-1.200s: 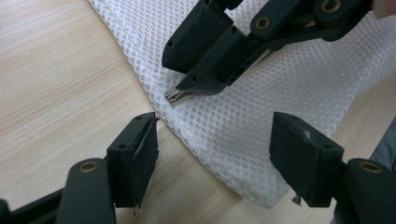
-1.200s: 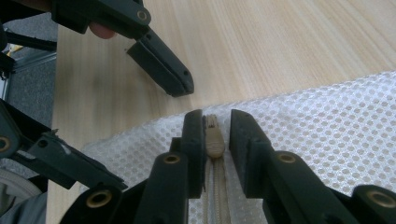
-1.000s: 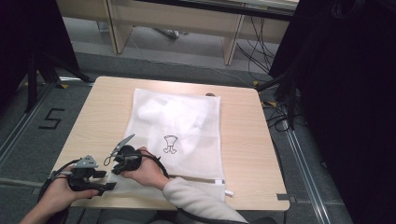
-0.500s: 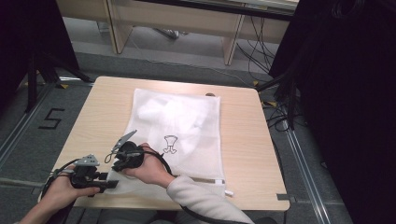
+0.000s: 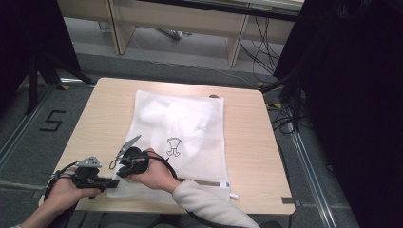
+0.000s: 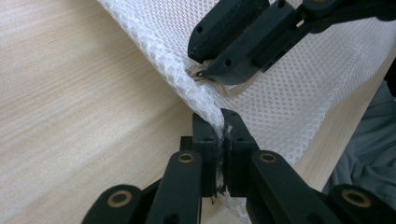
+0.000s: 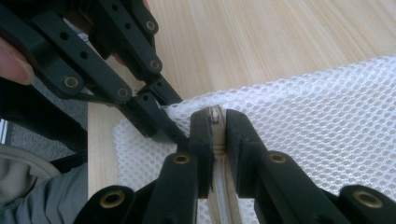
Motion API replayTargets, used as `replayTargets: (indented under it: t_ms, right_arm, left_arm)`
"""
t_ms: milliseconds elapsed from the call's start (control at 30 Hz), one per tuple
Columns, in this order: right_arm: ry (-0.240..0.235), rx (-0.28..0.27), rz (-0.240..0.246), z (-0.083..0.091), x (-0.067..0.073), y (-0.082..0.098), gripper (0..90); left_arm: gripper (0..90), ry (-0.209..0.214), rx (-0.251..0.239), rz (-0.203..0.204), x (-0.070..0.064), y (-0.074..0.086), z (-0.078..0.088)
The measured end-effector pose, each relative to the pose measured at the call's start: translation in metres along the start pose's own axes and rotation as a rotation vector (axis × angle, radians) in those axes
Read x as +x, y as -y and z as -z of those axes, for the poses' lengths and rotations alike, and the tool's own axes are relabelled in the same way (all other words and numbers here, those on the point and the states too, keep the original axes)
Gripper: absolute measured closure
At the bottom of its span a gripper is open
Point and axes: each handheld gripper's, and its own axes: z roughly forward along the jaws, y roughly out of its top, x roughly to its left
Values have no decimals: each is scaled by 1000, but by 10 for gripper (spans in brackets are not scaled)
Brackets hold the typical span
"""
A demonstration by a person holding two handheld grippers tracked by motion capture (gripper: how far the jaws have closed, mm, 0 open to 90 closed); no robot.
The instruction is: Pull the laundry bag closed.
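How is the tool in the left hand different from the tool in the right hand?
The left tool has just been closing and now pinches the bare mesh edge of the white net bag; the right tool is clamped on the bag's zipper strip. In the high view, the left tool sits at the bag's near corner, the right tool a little farther in. Both are black, shut, and hold the same bag.

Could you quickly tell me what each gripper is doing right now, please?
Left gripper: its jaws have just been closing and are now shut on the corner of the mesh bag.
Right gripper: shut on the bag's zipper pull.
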Motion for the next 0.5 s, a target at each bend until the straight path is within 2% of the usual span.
replayTargets:
  t_ms: [133, 233, 367, 500]
  right_arm:
    - [0, 10, 15, 0, 1, 1, 821]
    - [-2, 26, 7, 2, 1, 3, 821]
    - [20, 52, 32, 2, 2, 7, 822]
    - [18, 63, 19, 2, 4, 8, 823]
  left_arm:
    - [859, -3, -4, 15, 0, 0, 2]
    - [861, 9, -7, 23, 0, 0, 2]
    - [862, 10, -7, 24, 0, 0, 2]
    - [861, 5, -13, 30, -1, 0, 3]
